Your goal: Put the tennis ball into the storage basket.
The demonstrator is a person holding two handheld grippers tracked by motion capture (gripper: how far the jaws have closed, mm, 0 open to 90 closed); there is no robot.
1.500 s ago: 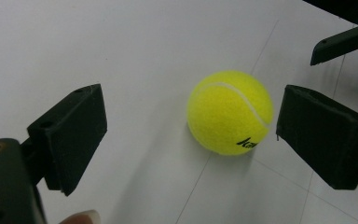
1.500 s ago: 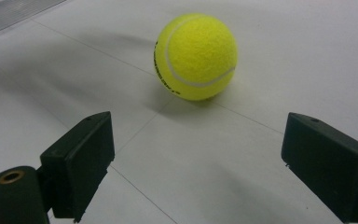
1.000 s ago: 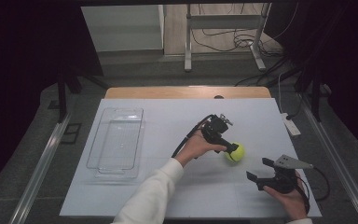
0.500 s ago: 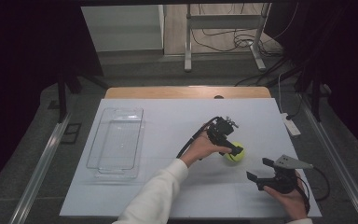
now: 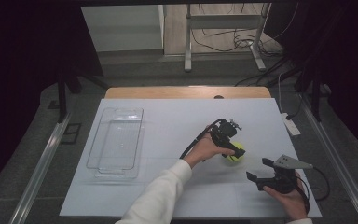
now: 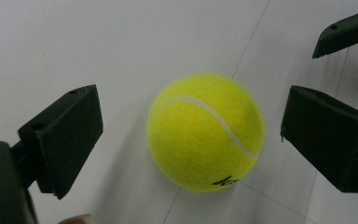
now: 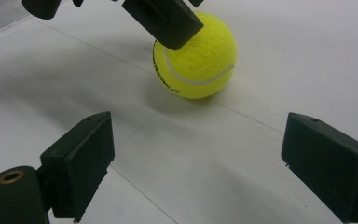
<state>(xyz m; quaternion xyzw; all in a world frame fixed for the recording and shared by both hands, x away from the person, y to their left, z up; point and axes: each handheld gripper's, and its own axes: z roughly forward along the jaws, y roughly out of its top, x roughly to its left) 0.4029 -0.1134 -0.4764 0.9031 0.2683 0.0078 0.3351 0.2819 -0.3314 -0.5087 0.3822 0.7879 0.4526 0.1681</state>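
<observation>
Yellow felt: 1 tennis ball (image 6: 205, 132) sits on the white table (image 5: 168, 121), right of centre. It is round, so no long axis; its printed mark faces down toward your right claw (image 7: 196, 163). Your left claw (image 6: 189, 135) is spread wide, 1 jaw on each side of the ball, neither touching it. Your right claw gapes equally wide, holds nothing, and lies near the ball. 1 clear tray (image 5: 116, 140) sits well apart at left.
</observation>
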